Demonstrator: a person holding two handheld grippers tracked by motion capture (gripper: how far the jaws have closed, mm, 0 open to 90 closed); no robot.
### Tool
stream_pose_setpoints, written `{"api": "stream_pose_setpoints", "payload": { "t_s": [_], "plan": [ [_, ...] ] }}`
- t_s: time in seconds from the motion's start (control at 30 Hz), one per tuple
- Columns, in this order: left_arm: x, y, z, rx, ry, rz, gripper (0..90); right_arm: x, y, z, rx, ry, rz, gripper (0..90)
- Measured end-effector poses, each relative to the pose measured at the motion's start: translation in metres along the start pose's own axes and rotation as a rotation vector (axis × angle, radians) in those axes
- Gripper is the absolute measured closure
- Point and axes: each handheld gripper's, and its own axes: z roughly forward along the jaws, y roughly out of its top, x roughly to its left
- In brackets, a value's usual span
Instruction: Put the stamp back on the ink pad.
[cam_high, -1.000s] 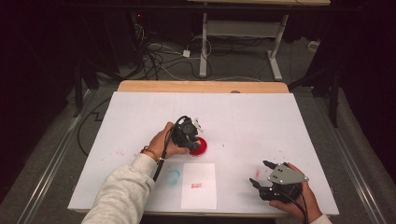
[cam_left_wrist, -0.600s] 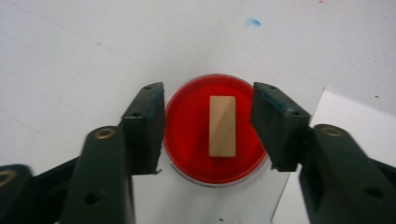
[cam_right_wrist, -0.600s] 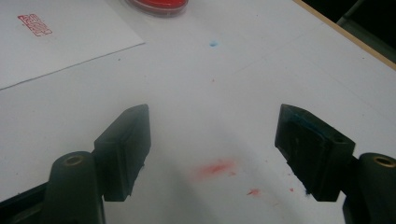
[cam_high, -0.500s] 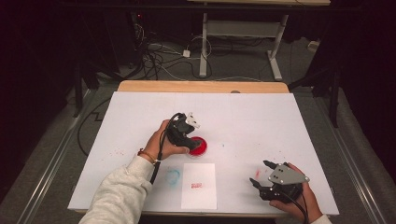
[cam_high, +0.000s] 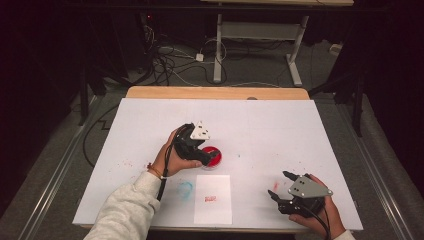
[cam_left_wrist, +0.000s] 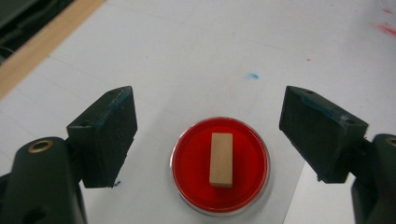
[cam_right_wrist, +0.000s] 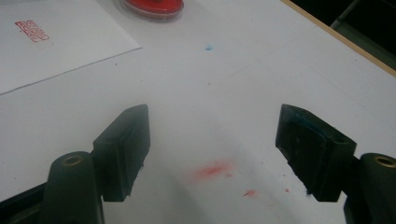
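The left gripper (cam_left_wrist: 208, 135) hangs just above a round red ink pad (cam_left_wrist: 220, 164), and its fingers (cam_left_wrist: 105, 135) have just been opening: they now stand wide apart with nothing pressed between them. Below them a small wooden stamp block (cam_left_wrist: 221, 159) lies flat in the middle of the red pad, free of both fingers. In the high view the same gripper (cam_high: 196, 145) sits over the pad (cam_high: 212, 156) near the centre of the white worktop (cam_high: 280, 130).

Just in front of the pad, nearer the person, lies a white sheet of paper (cam_high: 213, 198) that already bears a small red print (cam_high: 210, 198); the right gripper view shows that print (cam_right_wrist: 31, 30) at the sheet's far corner. A pale blue smear (cam_high: 185, 189) marks the worktop beside the sheet.

The right gripper (cam_high: 282, 192) rests near the worktop's front right edge, well apart from pad and paper, with its fingers (cam_right_wrist: 123, 149) spread and empty over a few red smudges (cam_right_wrist: 215, 170).

The step in hand looks like setting the stamp down on the ink pad, and the release appears done. What the next move calls for depends on the aim: to stamp again, the left fingers must close across the block's narrow sides and lift it straight off the pad; otherwise the hand only needs to draw clear without knocking the block
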Motion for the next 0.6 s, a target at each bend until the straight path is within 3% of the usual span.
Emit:
{"api": "stream_pose_setpoints", "payload": {
  "t_s": [0.13,0.27,0.6],
  "plan": [
    [-0.005,-0.003,-0.006,-0.027,0.054,0.036,19.5,0.001,0.001,-0.001,0.001,0.002,-0.003,26.9],
    [-0.012,-0.007,-0.01,-0.047,0.065,0.061,20.0,0.002,0.002,-0.002,-0.005,0.0,-0.002,26.8],
    [-0.025,-0.021,-0.027,-0.123,0.108,0.065,15.4,-0.001,0.002,-0.008,-0.048,-0.032,0.024,20.9]
  ]
}}
